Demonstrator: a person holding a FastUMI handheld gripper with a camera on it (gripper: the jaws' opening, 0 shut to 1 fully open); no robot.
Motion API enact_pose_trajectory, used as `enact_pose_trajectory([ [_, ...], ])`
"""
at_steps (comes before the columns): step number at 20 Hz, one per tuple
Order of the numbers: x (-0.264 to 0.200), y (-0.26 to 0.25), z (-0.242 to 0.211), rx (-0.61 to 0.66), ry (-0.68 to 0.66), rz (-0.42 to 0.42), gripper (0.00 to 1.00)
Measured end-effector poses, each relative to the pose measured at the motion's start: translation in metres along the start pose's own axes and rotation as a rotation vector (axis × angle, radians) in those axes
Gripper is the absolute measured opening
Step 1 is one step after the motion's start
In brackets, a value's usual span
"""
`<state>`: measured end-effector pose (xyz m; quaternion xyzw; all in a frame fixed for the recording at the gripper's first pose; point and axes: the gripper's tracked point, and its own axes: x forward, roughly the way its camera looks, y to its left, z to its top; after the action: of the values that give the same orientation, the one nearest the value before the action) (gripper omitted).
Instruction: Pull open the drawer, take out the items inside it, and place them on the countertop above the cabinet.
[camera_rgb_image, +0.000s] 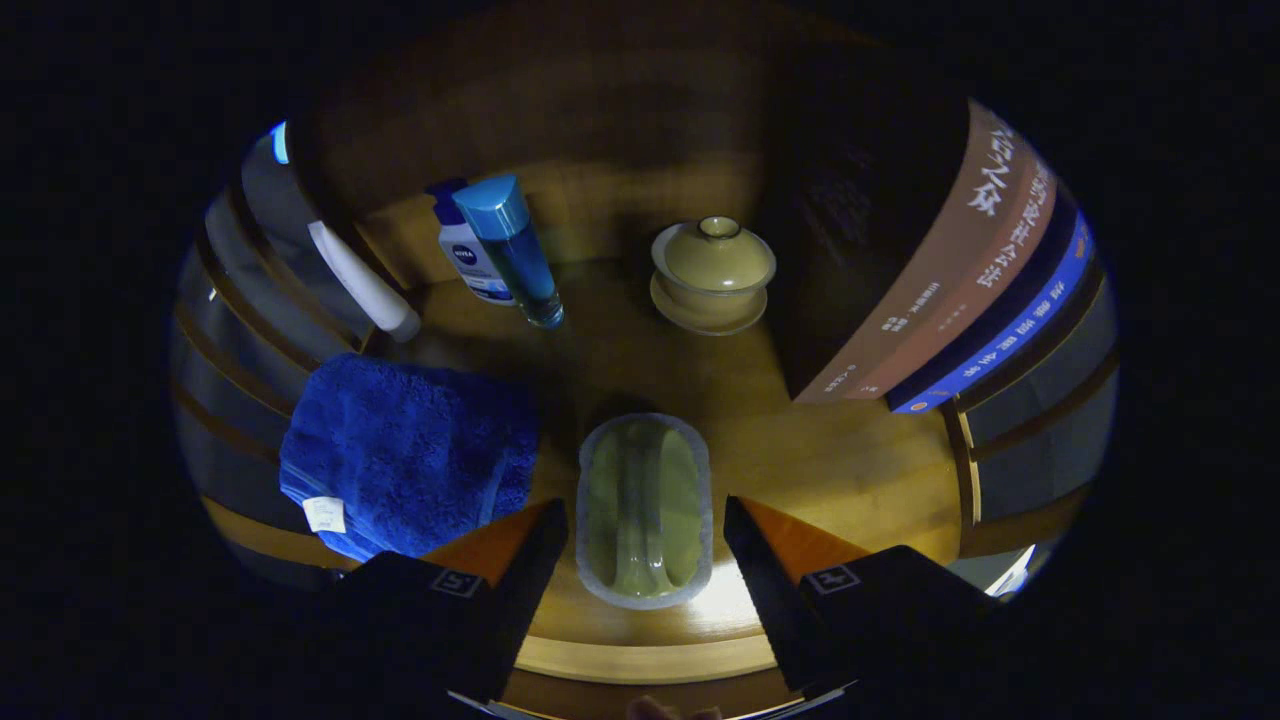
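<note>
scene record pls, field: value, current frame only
surface: wooden countertop
tool: open, fingers either side of the oval dish, not touching it
oval dish: green, pale rim, flat between the fingers
blue towel: bunched, beside the dish
bottles: two blue-capped, standing beyond the towel
lidded cup: on its saucer, beyond the dish
books: stacked beside the cup
lighting: dim
</note>
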<state>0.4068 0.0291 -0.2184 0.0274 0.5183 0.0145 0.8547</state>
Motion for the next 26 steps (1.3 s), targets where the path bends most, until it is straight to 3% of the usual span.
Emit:
enact_pose_trajectory([
  [3,-0.015,-0.002,-0.002,0.008,-0.065,0.017,0.99],
  [14,-0.132,0.017,-0.075,0.042,-0.477,0.241,0.99],
  [21,-0.194,0.010,-0.139,0.030,-0.763,0.279,0.99],
  [26,-0.227,0.009,-0.193,0.041,-0.969,0.247,0.99],
])
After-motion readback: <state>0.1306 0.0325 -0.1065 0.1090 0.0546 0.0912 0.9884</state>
